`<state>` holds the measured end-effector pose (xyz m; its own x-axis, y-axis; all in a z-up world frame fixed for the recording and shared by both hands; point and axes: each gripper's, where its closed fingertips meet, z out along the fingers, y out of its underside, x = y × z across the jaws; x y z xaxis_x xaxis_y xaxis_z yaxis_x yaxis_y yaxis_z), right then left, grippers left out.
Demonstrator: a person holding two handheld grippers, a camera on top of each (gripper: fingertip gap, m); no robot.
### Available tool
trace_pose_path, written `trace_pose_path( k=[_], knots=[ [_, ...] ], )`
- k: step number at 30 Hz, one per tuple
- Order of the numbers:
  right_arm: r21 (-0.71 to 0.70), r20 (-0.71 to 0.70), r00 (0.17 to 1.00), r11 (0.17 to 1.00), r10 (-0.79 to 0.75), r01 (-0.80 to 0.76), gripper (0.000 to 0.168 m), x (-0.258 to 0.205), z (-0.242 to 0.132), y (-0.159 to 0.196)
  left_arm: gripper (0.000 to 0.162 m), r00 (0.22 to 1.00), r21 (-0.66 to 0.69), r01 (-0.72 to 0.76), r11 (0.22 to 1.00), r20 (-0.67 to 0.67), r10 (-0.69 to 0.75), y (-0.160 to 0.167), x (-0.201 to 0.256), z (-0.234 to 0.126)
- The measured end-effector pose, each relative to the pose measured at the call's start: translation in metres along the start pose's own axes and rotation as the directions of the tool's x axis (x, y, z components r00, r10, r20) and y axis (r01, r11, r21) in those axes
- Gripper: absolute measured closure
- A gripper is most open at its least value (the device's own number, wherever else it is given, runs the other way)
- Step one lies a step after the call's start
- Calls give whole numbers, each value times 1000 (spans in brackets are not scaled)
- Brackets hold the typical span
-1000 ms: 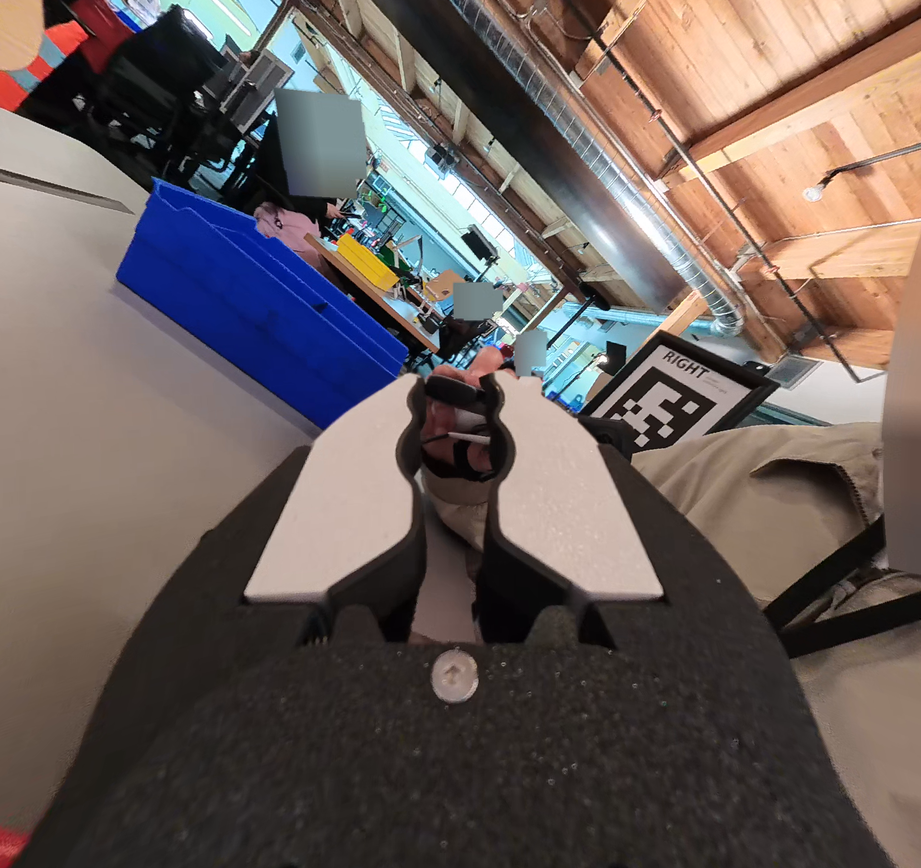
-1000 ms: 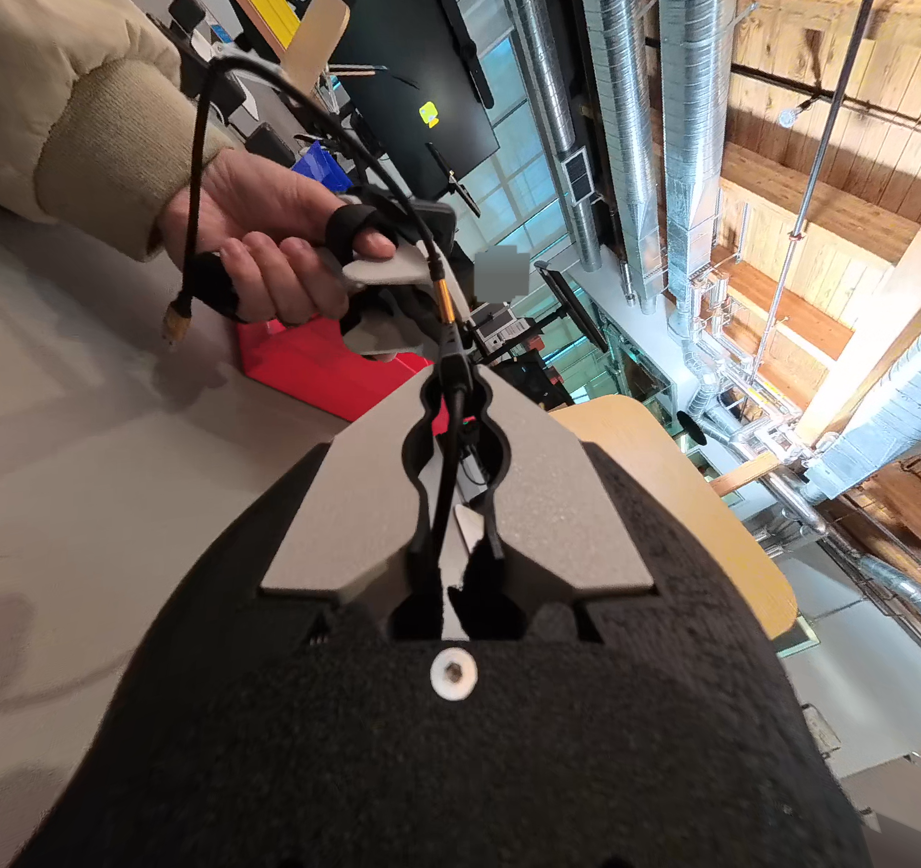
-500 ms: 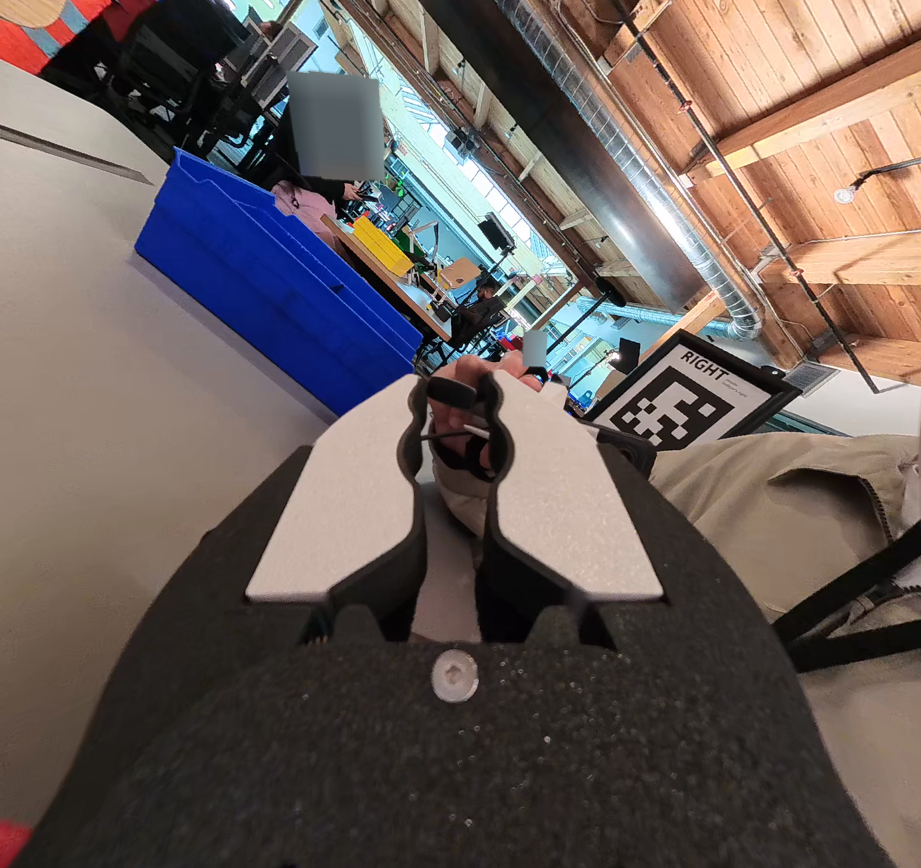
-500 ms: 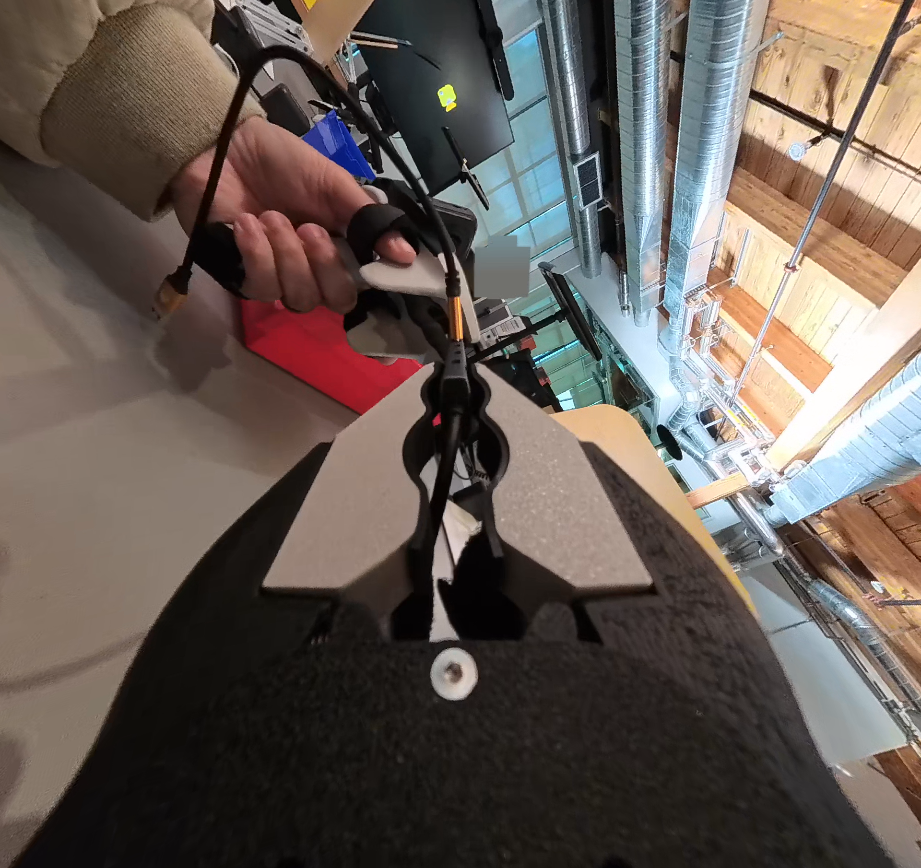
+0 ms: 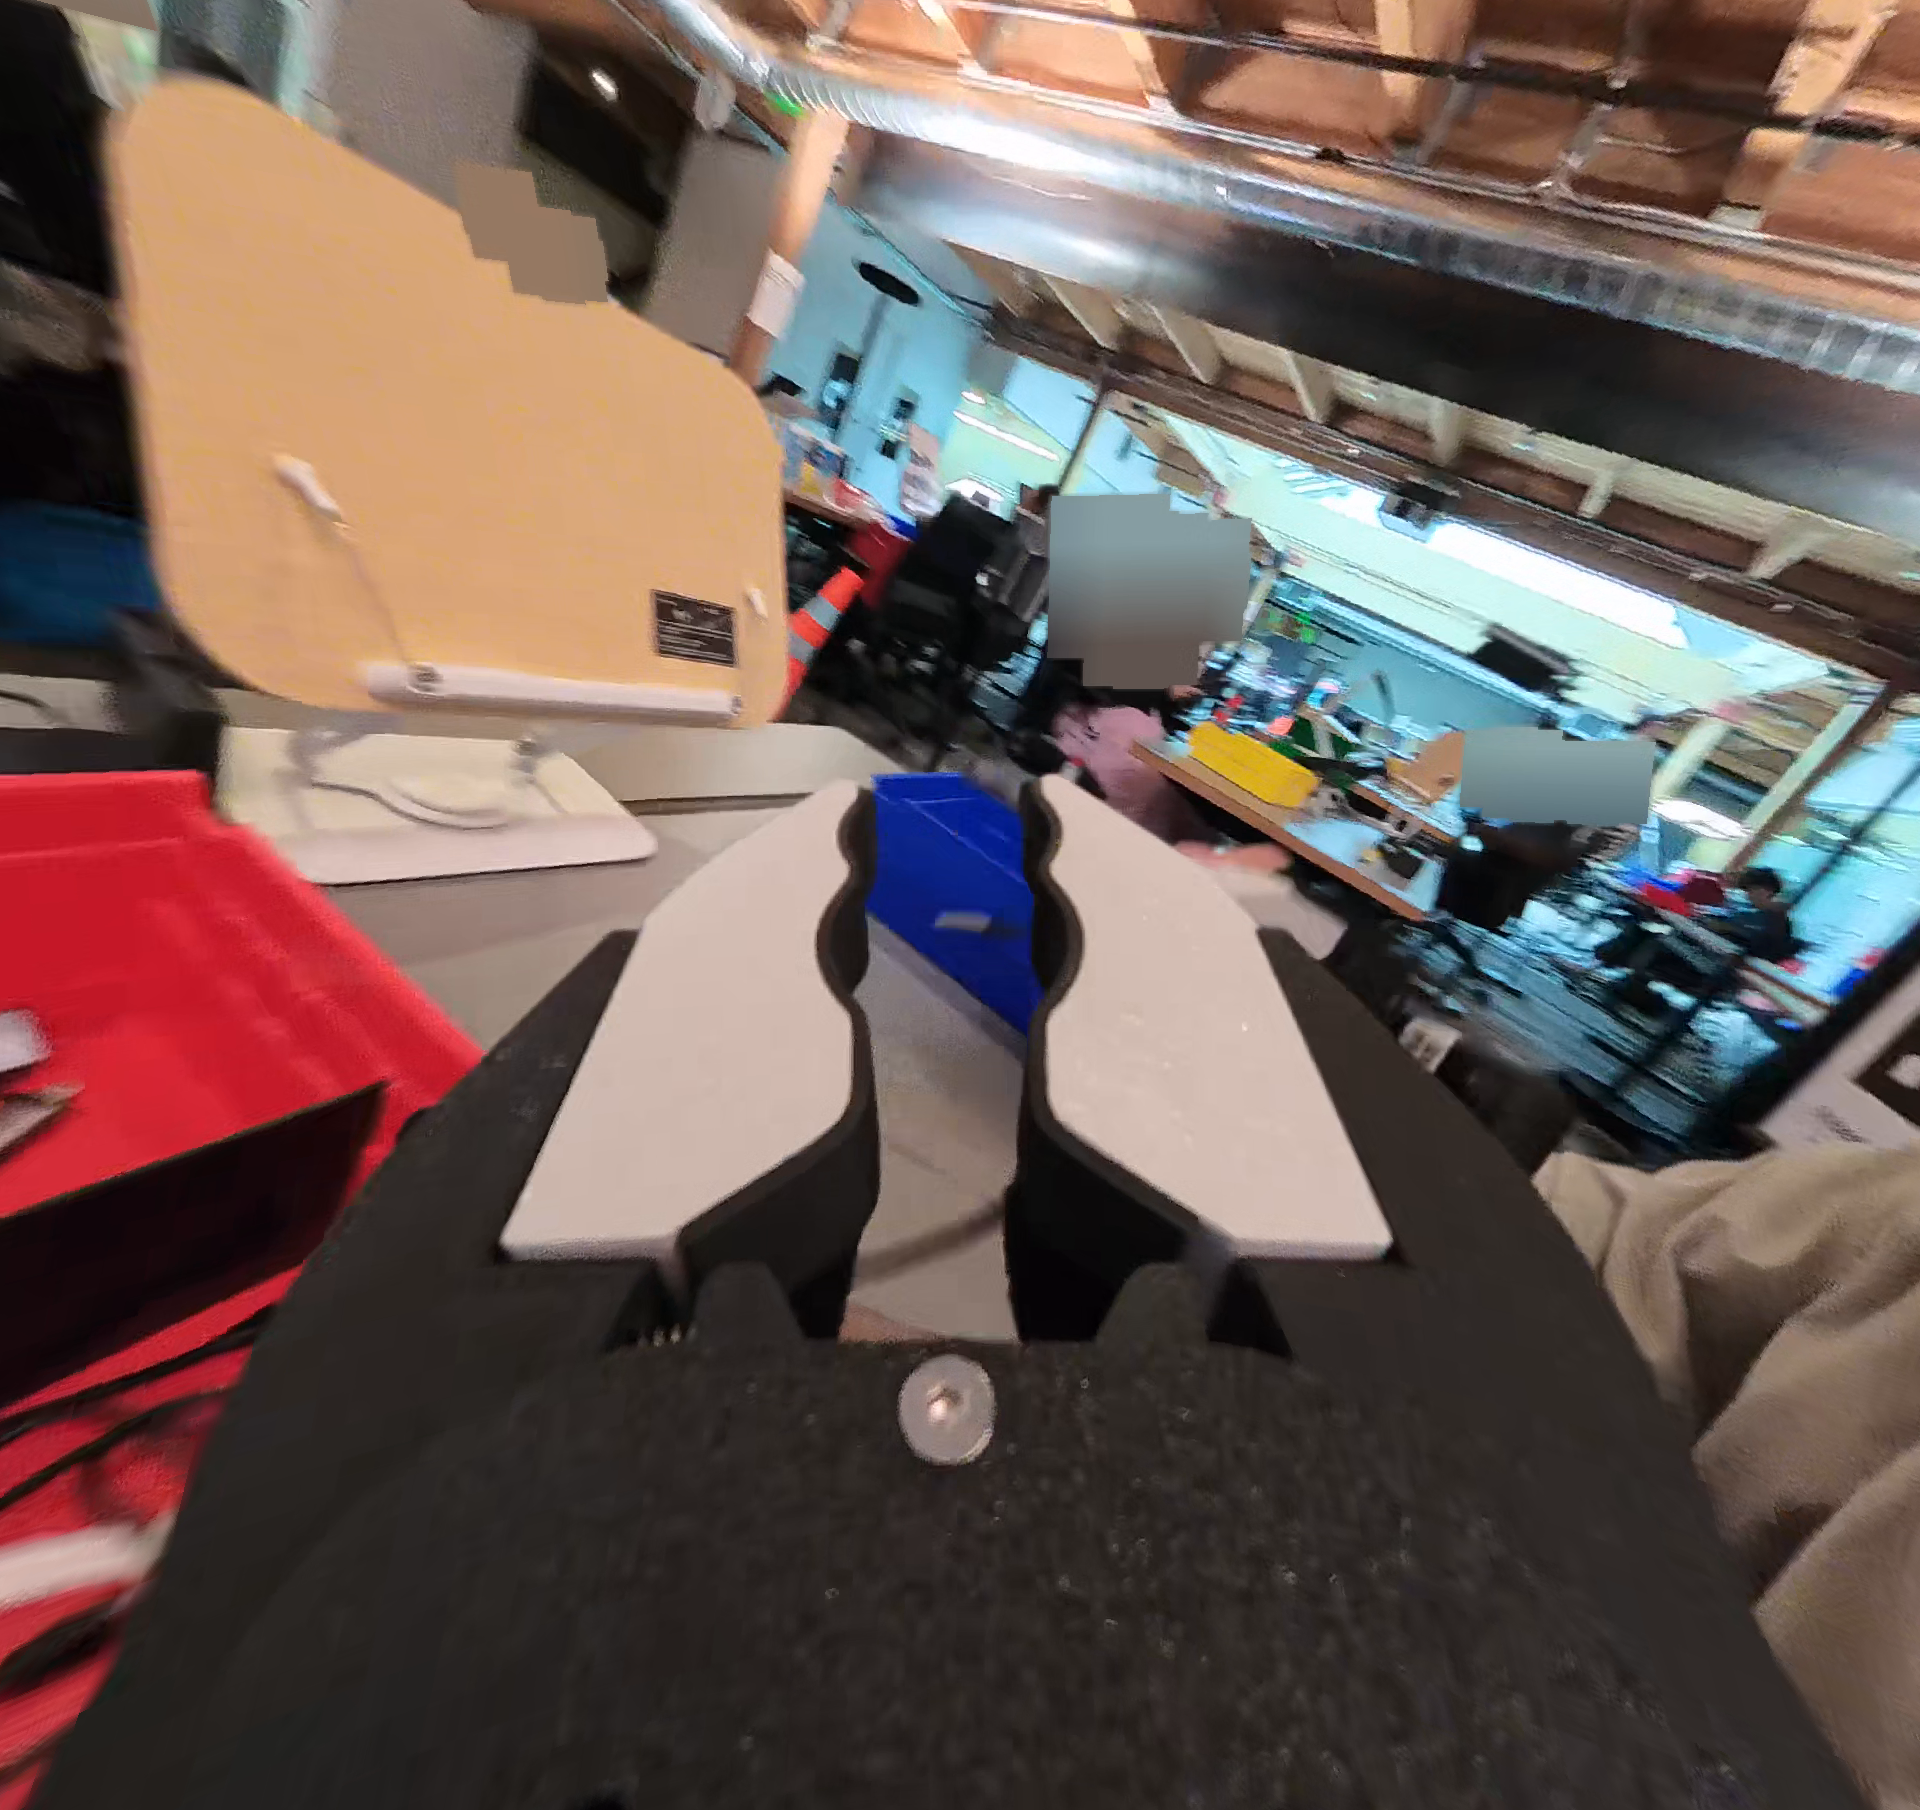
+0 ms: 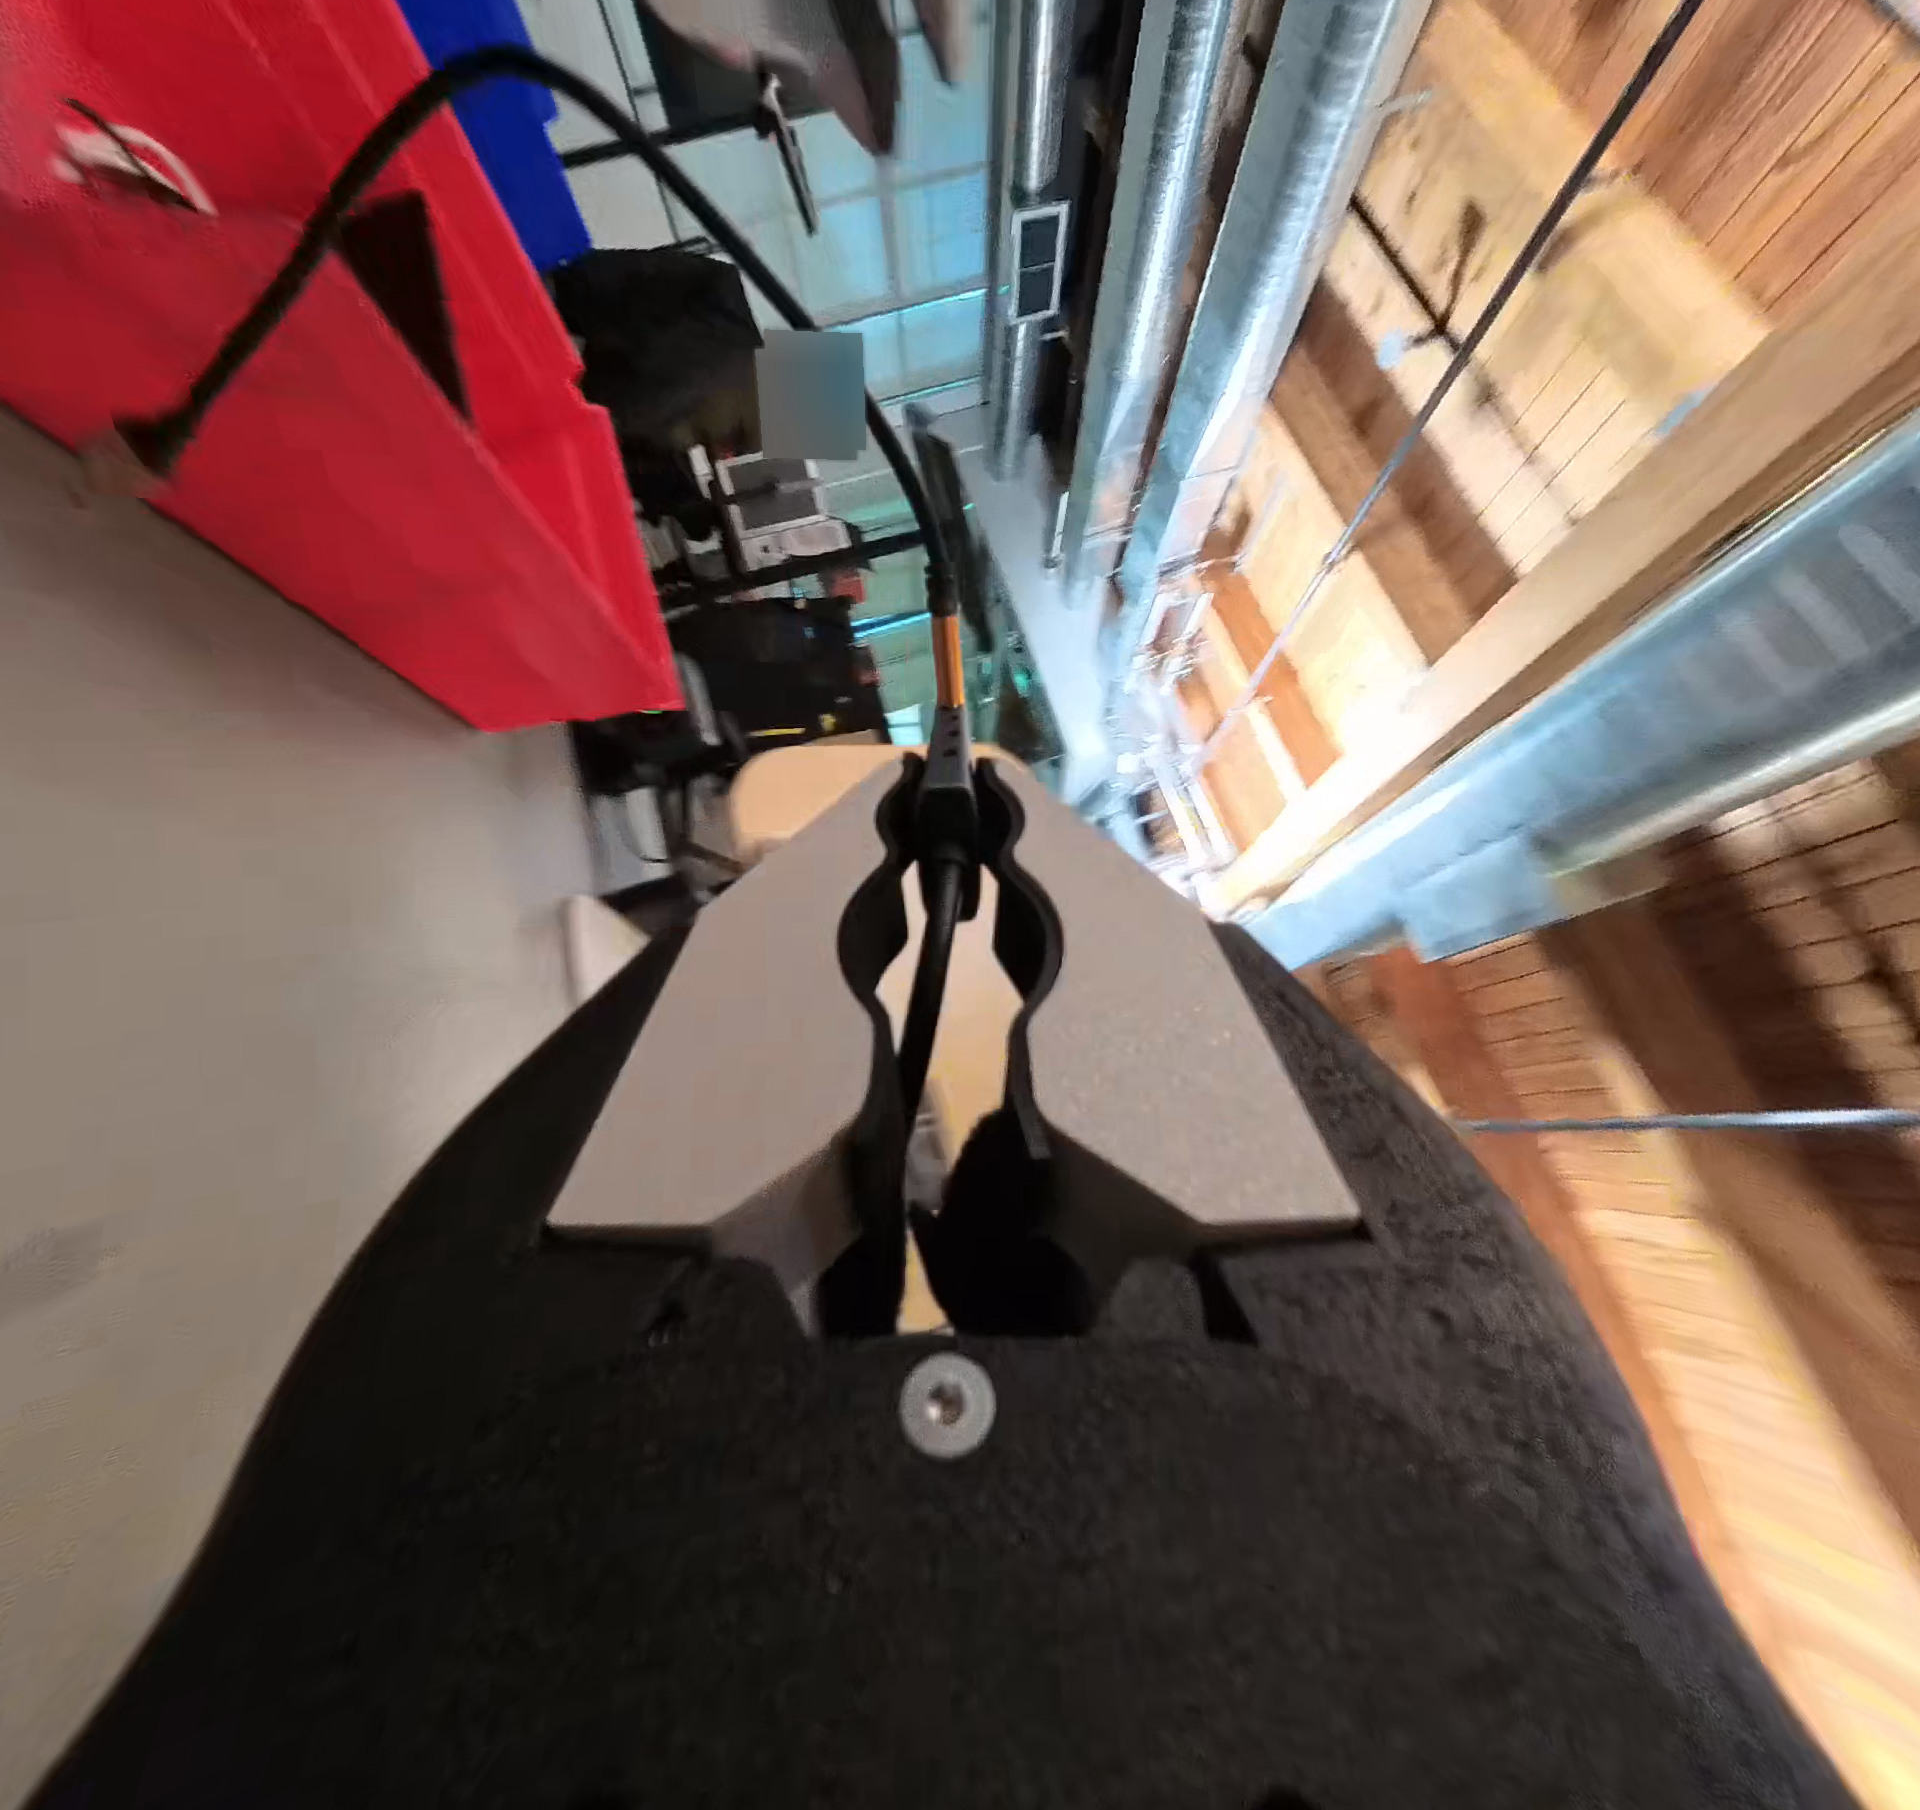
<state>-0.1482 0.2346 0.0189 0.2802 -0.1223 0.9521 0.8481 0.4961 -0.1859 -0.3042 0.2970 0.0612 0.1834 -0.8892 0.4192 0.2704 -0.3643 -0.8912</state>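
Note:
My right gripper (image 6: 945, 773) is shut on a black cable (image 6: 665, 171) just behind its orange-banded connector (image 6: 948, 638). The cable arcs up and left from the fingertips. Its far plug (image 6: 135, 446) hangs free in front of a red bin (image 6: 364, 389). My left gripper (image 5: 940, 804) is open and holds nothing, with a wide gap between its fingers. It points across the grey table (image 5: 499, 919) towards a blue bin (image 5: 951, 893), which shows through that gap. The red bin (image 5: 156, 981) lies to its left.
A tan board on a white stand (image 5: 416, 472) stands behind the red bin. A beige sleeve (image 5: 1766, 1365) fills the lower right of the left wrist view. The blue bin (image 6: 468, 25) sits beyond the red one in the right wrist view. People and desks are far behind. Some 20 centimeters of space lies between my two pairs of fingers.
My left gripper has opened, let go of the cable and swung away to the left. The cable's far end now hangs free. My right gripper has turned, still shut on the cable.

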Motion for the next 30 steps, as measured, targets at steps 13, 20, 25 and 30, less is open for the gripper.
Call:
trace_pose_path(
  k=[13,20,25,30],
  knots=[
    [-160,213,974,986,70,-36,160,4,99,72,138,958,-9,-28,1000,285,29,97,12,-151],
    [-190,159,980,978,122,-91,160,-101,93,112,127,749,-218,-51,975,638,182,93,-73,-208],
    [-107,100,982,983,163,-153,160,-114,72,98,118,709,-298,37,954,680,185,88,-142,-200],
    [-24,168,972,987,162,-161,161,-124,57,70,146,695,-365,36,930,678,239,83,-174,-188]
  ],
)
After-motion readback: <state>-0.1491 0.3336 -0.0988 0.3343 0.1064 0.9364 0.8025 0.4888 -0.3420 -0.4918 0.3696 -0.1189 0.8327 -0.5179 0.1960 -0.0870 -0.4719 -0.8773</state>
